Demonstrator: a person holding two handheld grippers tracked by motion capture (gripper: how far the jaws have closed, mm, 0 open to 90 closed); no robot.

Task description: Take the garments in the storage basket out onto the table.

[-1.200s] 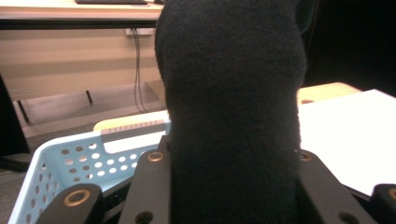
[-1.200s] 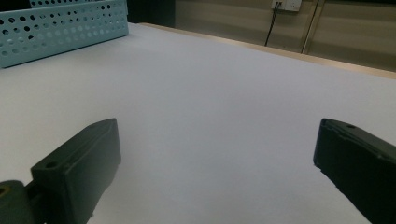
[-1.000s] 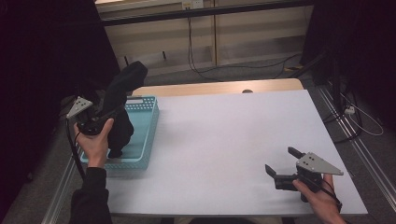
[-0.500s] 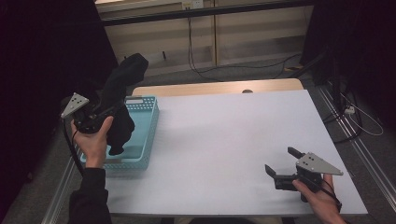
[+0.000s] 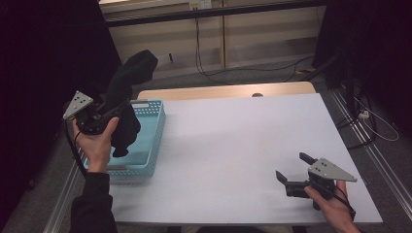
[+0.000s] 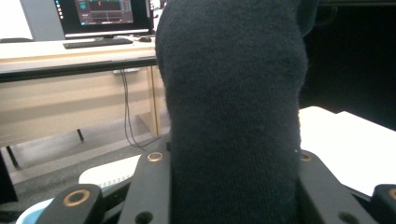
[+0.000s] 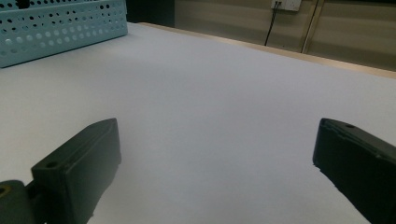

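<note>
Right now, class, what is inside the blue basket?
The lower end of the dark cloth held by the left gripper hangs into the blue basket. Hand and cloth cover most of the basket floor, so other contents cannot be told.

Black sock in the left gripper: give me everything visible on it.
The black sock is dark knitted fabric with a fuzzy surface, clamped between the jaws of the left gripper. One end stands up above the jaws, rounded at the top; the other hangs limp, dangling over the light blue perforated basket. It appears lifted clear of the table.
</note>
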